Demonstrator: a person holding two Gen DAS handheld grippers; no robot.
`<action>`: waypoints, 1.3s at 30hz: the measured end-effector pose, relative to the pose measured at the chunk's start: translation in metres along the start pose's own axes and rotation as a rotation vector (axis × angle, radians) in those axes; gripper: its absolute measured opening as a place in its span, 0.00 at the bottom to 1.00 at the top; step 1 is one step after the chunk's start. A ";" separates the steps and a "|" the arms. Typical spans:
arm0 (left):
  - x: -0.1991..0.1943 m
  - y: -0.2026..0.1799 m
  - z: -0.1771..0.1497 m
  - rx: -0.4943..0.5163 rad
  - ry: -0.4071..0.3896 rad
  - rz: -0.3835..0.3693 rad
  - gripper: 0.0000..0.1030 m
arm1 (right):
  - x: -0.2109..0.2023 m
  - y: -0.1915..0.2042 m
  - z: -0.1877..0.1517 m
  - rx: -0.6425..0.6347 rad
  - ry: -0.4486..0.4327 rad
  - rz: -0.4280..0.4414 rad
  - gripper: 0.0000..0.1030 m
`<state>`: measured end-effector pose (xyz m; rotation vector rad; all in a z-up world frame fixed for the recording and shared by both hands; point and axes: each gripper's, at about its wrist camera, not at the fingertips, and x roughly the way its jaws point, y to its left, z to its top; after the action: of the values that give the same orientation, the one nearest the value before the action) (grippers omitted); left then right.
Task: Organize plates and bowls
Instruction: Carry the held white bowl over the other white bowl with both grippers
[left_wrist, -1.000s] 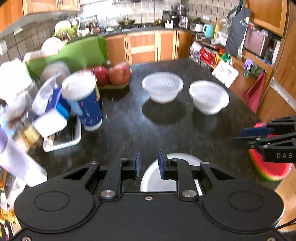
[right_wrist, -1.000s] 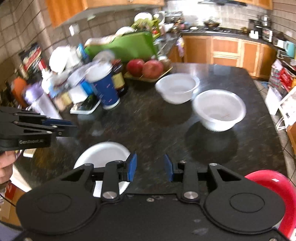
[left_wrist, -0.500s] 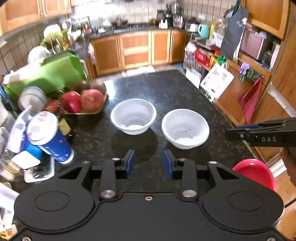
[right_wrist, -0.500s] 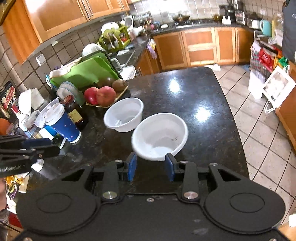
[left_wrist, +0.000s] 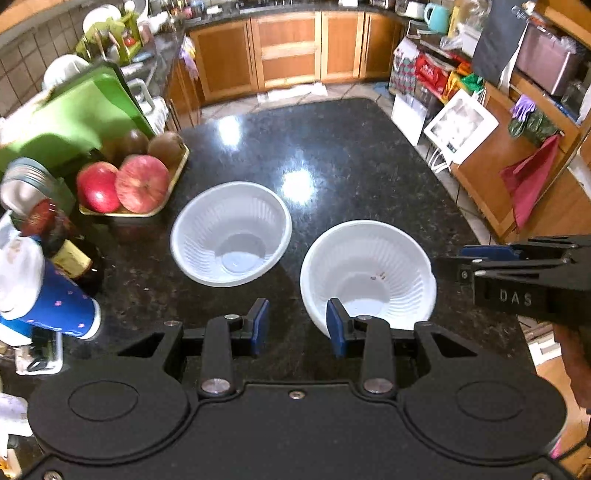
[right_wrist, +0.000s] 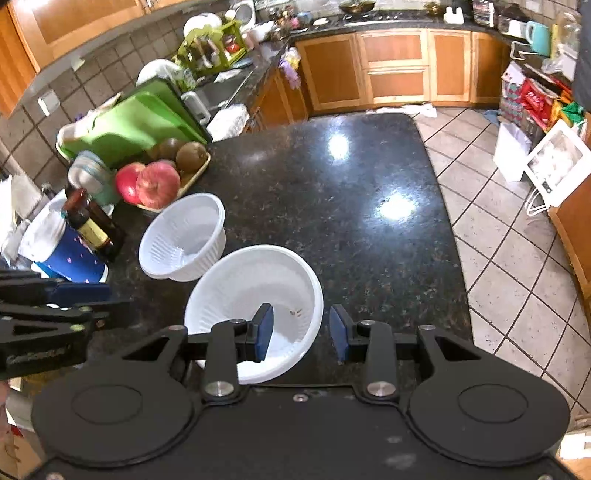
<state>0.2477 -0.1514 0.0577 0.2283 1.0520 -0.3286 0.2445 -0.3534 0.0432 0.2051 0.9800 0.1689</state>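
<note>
Both white bowls (left_wrist: 231, 234) (left_wrist: 367, 275) sit upright, mouths up, side by side.

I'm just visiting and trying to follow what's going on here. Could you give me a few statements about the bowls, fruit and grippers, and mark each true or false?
1. Two white bowls, the near bowl and the far bowl, sit on the dark counter. True.
2. The bowls are stacked. False: they sit side by side, apart.
3. The right gripper has its jaws open around the near bowl's rim. True.
4. The left gripper holds a plate. False: it is open and holds nothing.
5. The apples lie in the far bowl. False: they are on a tray beside it.
</note>
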 end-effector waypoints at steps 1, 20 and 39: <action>0.005 -0.001 0.002 0.001 0.008 0.001 0.44 | 0.003 -0.002 0.001 -0.006 0.010 0.005 0.36; 0.048 -0.009 0.017 0.009 0.059 0.030 0.44 | 0.040 -0.006 0.007 -0.043 0.070 0.015 0.36; 0.070 -0.018 0.011 0.061 0.089 0.040 0.24 | 0.048 0.008 -0.004 -0.111 0.073 -0.042 0.18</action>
<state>0.2822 -0.1831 0.0009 0.3206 1.1251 -0.3172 0.2669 -0.3337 0.0049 0.0769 1.0438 0.1933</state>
